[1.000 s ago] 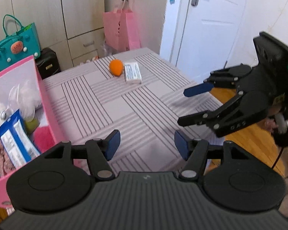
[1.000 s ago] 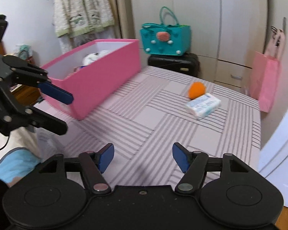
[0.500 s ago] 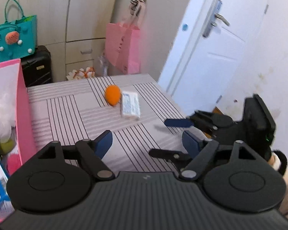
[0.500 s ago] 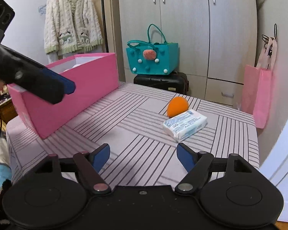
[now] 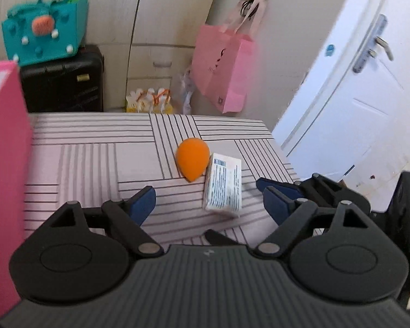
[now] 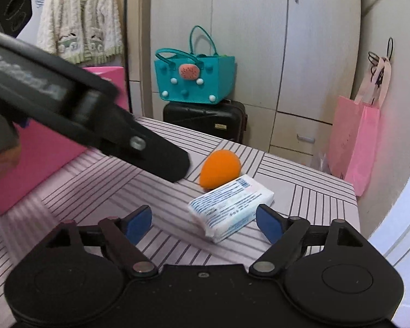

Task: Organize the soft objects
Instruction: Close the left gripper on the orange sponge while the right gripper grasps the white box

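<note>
An orange egg-shaped sponge (image 5: pixel 192 161) (image 6: pixel 218 170) lies on the striped table, touching a white and blue tissue pack (image 5: pixel 224 186) (image 6: pixel 229 205). My left gripper (image 5: pixel 209 205) hovers just short of both, its jaws opening with nothing pressed between them. My right gripper (image 6: pixel 203 220) comes in from the right, jaws also opening, and the pack lies just ahead of its pads, untouched. One black finger (image 6: pixel 161 161) of the left gripper crosses the right wrist view near the sponge. The pink box (image 5: pixel 5 164) (image 6: pixel 41 150) stands at the left; its inside is hidden.
A teal bag (image 6: pixel 194 79) sits on a black suitcase (image 6: pixel 205 120) behind the table. A pink paper bag (image 5: pixel 221 65) hangs on the wall, with a white door (image 5: pixel 355 95) to its right. The table's far edge (image 5: pixel 150 113) is close behind the sponge.
Both grippers have closed in on the sponge and tissue pack and opened wider. The left one swung away from the pink box, which now shows only at the left edge.
</note>
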